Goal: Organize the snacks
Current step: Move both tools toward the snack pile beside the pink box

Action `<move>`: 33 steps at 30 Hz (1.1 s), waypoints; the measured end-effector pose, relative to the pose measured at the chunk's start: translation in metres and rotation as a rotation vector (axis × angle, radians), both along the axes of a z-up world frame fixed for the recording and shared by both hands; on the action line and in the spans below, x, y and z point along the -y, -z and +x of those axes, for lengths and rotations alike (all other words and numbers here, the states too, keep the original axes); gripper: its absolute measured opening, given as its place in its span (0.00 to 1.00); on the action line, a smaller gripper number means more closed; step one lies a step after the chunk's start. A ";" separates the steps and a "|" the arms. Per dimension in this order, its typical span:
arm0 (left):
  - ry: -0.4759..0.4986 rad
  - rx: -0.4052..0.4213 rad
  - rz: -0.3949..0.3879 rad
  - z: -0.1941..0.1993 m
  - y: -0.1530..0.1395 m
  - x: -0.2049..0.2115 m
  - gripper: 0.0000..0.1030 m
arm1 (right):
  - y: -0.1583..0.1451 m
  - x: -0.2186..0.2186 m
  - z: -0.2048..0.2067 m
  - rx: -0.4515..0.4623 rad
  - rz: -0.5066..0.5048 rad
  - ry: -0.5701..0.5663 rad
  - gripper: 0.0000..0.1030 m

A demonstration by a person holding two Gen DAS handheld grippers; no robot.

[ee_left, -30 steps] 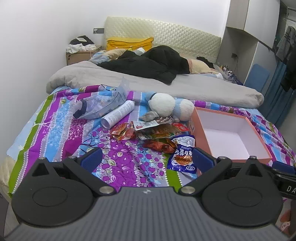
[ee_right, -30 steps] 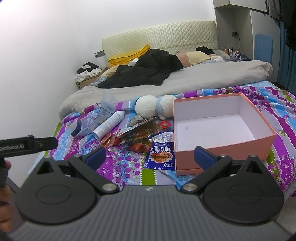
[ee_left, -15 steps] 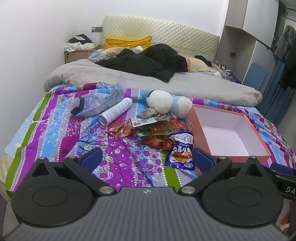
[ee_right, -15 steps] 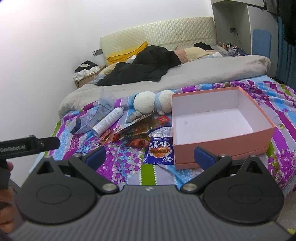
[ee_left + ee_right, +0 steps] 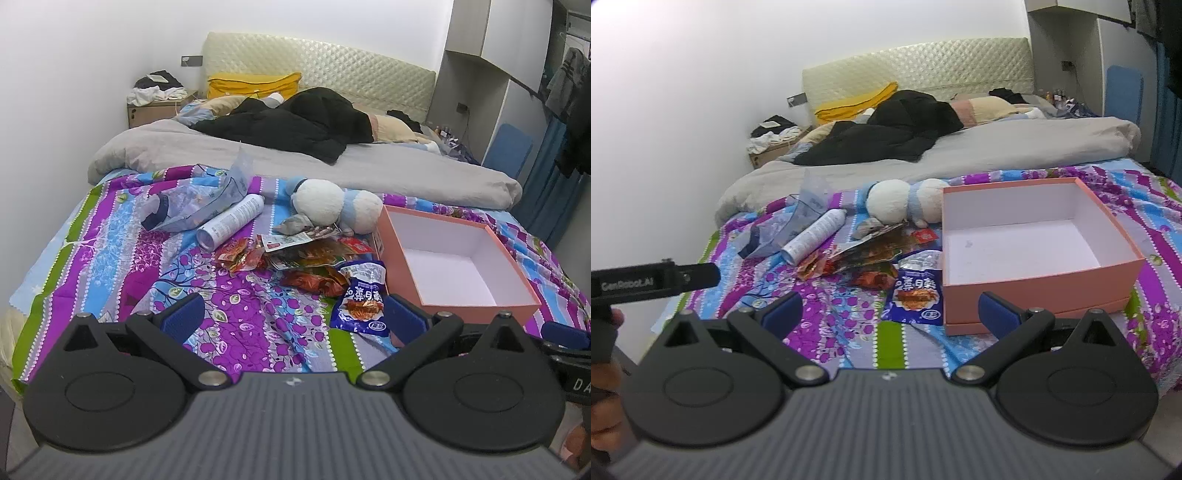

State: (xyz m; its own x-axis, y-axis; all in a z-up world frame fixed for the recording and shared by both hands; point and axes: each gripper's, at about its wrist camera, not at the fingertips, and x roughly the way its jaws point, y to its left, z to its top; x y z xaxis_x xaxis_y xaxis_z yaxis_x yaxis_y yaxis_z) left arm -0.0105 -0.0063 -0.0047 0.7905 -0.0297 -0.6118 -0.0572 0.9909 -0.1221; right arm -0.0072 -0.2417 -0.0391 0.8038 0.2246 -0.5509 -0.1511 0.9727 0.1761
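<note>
Pink box (image 5: 1038, 284) holds nothing; snacks lie loose beside it.
Blue snack packet (image 5: 918, 290) touches its left wall; your left gripper (image 5: 293, 319) and right gripper (image 5: 890, 314) hover spread wide, gripping nothing.

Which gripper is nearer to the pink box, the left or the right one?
Right. The right gripper hovers just before the near wall of the pink box, its right finger overlapping that wall. The left gripper sits further left, facing the blue snack packet.
</note>
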 end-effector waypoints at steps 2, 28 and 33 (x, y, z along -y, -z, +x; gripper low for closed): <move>0.002 -0.002 0.001 -0.001 0.002 0.001 1.00 | 0.001 0.001 0.000 -0.004 0.007 0.007 1.00; 0.022 -0.050 -0.037 -0.003 0.029 -0.003 1.00 | 0.023 -0.012 -0.014 0.025 -0.030 -0.011 0.75; 0.043 -0.045 -0.031 -0.006 0.035 0.001 1.00 | 0.027 -0.009 -0.016 0.034 -0.017 -0.022 0.75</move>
State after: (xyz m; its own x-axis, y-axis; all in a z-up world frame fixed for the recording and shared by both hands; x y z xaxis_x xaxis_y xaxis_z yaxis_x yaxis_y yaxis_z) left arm -0.0161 -0.0070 -0.0399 0.7595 -0.0821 -0.6453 -0.0212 0.9883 -0.1507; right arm -0.0233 -0.2324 -0.0657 0.8172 0.2331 -0.5271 -0.1780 0.9719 0.1539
